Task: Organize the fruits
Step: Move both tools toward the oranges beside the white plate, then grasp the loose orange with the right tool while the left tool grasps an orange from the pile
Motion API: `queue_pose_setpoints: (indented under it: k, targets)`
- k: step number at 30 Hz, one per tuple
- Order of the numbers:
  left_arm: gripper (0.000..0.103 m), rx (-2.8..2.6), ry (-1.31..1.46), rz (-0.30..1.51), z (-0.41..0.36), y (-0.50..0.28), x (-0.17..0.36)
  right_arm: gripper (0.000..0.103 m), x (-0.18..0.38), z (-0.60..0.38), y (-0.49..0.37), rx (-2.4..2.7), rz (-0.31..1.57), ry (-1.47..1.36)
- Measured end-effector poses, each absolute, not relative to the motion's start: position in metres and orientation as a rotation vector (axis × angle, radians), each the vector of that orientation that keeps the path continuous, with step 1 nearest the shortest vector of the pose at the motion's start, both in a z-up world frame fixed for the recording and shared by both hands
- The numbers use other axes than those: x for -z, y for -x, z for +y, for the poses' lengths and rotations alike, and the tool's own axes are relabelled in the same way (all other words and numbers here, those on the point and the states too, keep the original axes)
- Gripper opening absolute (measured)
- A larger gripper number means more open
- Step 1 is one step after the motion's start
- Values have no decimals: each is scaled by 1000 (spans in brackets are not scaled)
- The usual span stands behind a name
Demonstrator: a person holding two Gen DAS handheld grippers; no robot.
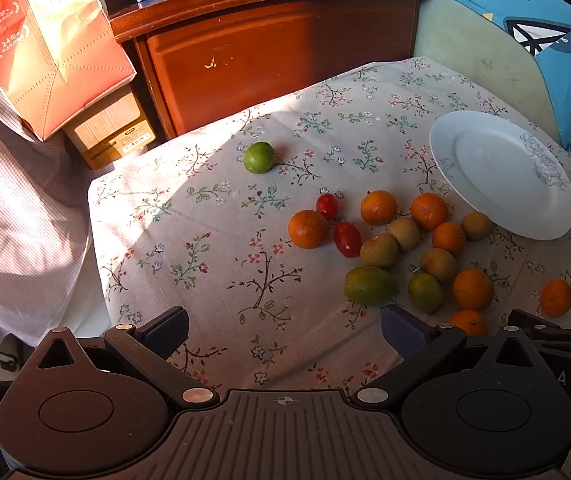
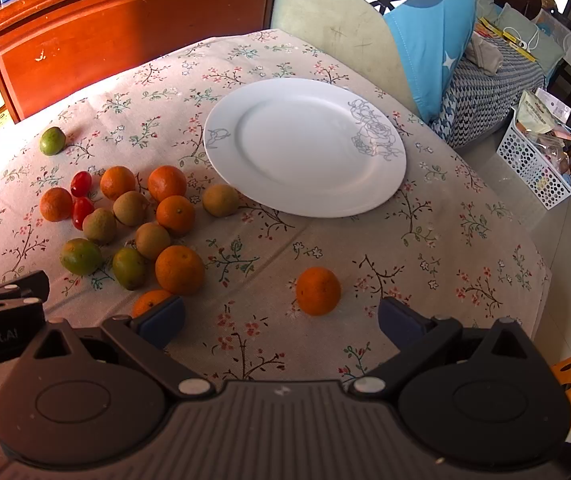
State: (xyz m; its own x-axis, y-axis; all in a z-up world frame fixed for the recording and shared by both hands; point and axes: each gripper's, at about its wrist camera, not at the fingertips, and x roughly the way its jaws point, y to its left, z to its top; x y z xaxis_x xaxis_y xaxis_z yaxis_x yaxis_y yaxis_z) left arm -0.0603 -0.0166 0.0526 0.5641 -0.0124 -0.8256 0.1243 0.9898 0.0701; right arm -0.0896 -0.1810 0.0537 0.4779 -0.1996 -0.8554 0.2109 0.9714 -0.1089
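Fingers [image 2: 399, 320] of the right gripper [image 2: 281, 316] are spread wide with nothing held, and a lone orange [image 2: 318, 291] is seen just ahead, between them. Likewise, the left gripper [image 1: 285, 328] is held agape and empty over the floral tablecloth [image 1: 205, 240]. A cluster of oranges, brownish fruits, green fruits and two cherry tomatoes [image 1: 347, 239] is gathered beside the white plate [image 2: 305, 146], which is bare. One lime [image 1: 258, 157] is set well apart, near the wooden cabinet [image 1: 269, 48].
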Motion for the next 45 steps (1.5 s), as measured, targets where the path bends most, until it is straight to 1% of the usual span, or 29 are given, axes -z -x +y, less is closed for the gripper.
queue_pose_setpoints:
  k: [12,18,30,32,34,38,40,42,44,45]
  targets:
    - [103,100,-122,959,-18,62,-53,102,-53,-183,92,244,1034,-7]
    - [103,134,-108,945,-17,64,-53,102,-55,-190,99,212,998,-22]
    - [103,156,-28,953,-4,62,-47,101,-60,-252,125,241,909,-181]
    - [103,184,-30,946,-7,65,-47,99,-58,-261,129,241,902,-207]
    - [103,216,-34,939,-12,68,-46,91,-56,-269,133,226,900,-241]
    - [103,304,-25,930,-27,76,-44,88,-51,-273,139,187,889,-252]
    - [101,321,-57,919,-37,80,-41,78,-47,-271,139,165,892,-249]
    - [101,335,-80,915,-45,83,-38,75,-43,-269,138,151,899,-253]
    - [101,358,-92,912,-52,86,-35,75,-40,-268,137,139,902,-260]
    - [101,367,-94,909,-55,87,-34,73,-39,-267,137,136,901,-261]
